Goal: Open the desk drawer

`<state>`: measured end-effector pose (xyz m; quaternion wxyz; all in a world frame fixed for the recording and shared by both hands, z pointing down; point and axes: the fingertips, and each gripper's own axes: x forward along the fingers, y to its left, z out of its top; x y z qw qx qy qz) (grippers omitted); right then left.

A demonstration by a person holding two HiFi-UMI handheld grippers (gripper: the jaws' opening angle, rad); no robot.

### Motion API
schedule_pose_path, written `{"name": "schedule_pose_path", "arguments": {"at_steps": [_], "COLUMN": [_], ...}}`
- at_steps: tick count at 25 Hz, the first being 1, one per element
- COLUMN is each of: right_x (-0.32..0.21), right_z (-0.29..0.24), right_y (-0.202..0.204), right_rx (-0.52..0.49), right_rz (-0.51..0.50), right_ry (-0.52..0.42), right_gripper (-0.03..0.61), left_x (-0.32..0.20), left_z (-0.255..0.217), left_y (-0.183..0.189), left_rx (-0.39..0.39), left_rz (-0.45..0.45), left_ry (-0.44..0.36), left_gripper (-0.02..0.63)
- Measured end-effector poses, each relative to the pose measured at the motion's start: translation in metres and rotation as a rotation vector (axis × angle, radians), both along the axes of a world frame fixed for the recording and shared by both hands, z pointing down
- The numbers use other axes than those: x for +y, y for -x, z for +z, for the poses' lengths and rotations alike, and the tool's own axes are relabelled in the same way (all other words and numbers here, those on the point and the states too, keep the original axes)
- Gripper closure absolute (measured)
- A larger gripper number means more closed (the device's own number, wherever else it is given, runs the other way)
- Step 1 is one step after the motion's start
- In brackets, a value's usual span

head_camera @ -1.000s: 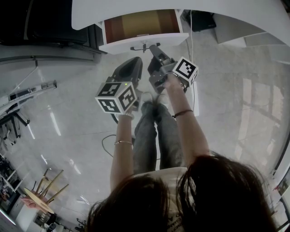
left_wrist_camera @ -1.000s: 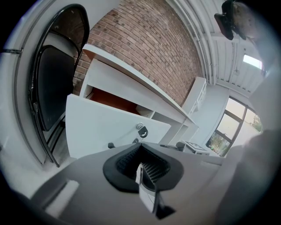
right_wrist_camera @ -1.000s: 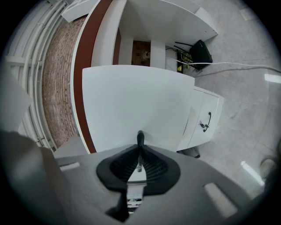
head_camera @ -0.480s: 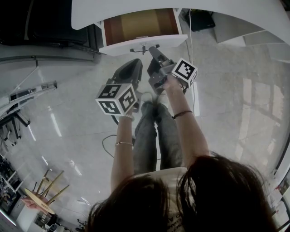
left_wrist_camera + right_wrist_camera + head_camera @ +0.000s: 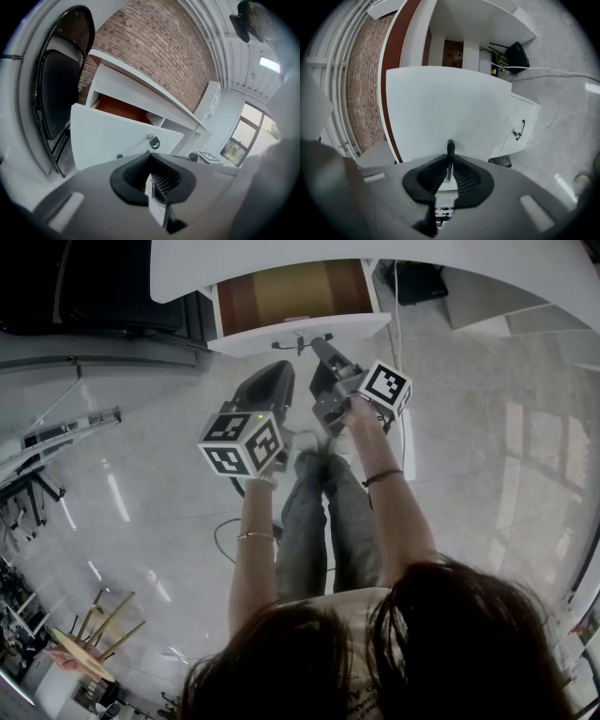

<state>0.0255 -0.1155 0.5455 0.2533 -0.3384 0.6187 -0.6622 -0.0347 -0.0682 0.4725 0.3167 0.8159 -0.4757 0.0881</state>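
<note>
Two tools in play: right gripper (image 5: 317, 341) at work, left gripper (image 5: 279, 369) idle
Task object: drawer (image 5: 291, 292) under the white desk top (image 5: 394, 263), pulled out toward the person, brown inside bottom open to the head view, nothing seen lying in it
Right jaws: pressed together on the thin dark handle (image 5: 450, 146) at the middle of the white drawer front, plain in the right gripper view
Left jaws: closed on each other with nothing between, held near the drawer front but apart from it
Lock: small key cylinder (image 5: 153, 139) on the white front, not touched
Done: handle gripped, drawer well out of the desk
Left to do: probably little; perhaps a last short pull, then letting go of the handle; cannot tell from these views where the travel ends
Care needed: as a judgement, pull best kept straight, since the grip sits on a thin handle only
Nearby: black folding chair (image 5: 56, 93) beside the desk, low white cabinet (image 5: 519, 126) at the other side, both apart from the drawer
</note>
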Motion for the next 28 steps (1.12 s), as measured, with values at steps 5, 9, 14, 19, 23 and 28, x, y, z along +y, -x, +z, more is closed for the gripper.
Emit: {"name": "schedule_pose_path", "arguments": {"at_steps": [5, 9, 14, 19, 23, 28], "right_x": [-0.001, 0.002, 0.009, 0.018, 0.027, 0.038], "right_z": [0.002, 0.002, -0.004, -0.031, -0.073, -0.134], "right_y": [0.002, 0.000, 0.000, -0.005, -0.007, -0.011], "right_rx": [-0.005, 0.000, 0.086, 0.253, 0.409, 0.593], "right_rz": [-0.009, -0.009, -0.065, -0.160, -0.256, -0.324], "right_ry": [-0.005, 0.004, -0.016, -0.102, -0.235, -0.408], "right_gripper": [0.531, 0.515, 0.515, 0.515, 0.515, 0.520], "left_x": [-0.002, -0.001, -0.003, 0.001, 0.010, 0.021], "left_z": [0.001, 0.000, -0.002, -0.018, -0.039, -0.075], "left_y": [0.000, -0.001, 0.002, 0.000, -0.005, -0.008], "left_rx": [-0.002, -0.002, -0.005, 0.003, 0.005, 0.009], "left_rz": [0.003, 0.002, -0.002, -0.005, -0.003, 0.001], "left_ry": [0.006, 0.010, 0.014, 0.012, 0.009, -0.020], "left_gripper": [0.615, 0.615, 0.615, 0.615, 0.615, 0.615]}}
